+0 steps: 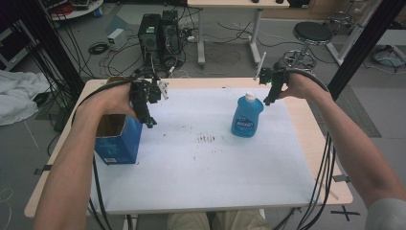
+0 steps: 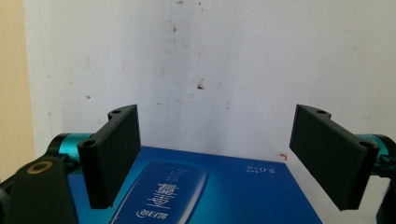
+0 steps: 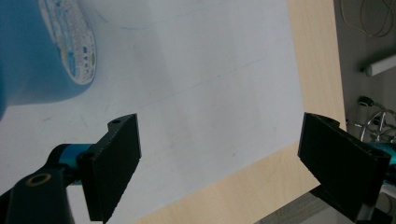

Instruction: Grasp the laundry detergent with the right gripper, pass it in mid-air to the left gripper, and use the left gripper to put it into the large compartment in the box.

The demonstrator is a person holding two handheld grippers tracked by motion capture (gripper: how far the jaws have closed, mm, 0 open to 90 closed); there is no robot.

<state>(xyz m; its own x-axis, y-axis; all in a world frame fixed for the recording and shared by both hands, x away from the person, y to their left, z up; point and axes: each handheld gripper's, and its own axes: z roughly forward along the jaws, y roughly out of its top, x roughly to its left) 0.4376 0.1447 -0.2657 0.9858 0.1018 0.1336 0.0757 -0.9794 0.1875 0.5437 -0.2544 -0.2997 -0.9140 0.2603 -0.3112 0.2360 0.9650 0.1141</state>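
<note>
So the left tool [image 1: 149,120] hangs with its jaws spread wide and nothing between them, right over the top edge of the blue box [image 1: 117,141], which stands open-topped near the table's left side. In the left gripper view the box's printed face [image 2: 196,186] sits just below and between the jaws. The right tool [image 1: 268,99] is also wide open and empty, up beside the cap end of the blue bottle [image 1: 247,116], which stands upright on the white sheet [image 1: 206,163] just below and to the inside of that tool.

What I'd worry about: the box looks light and open, so if the left tool comes down off-centre, one jaw could push the wall in or tip the whole thing toward the table [image 1: 316,124] edge, which is close on that side. The bottle is tall and narrow, so a sideways nudge from the right tool near the cap would probably topple it.

Room-wise, the sheet between box and bottle is wide open. Behind the right tool the sheet ends and bare wood runs out to the edge pretty quickly.
</note>
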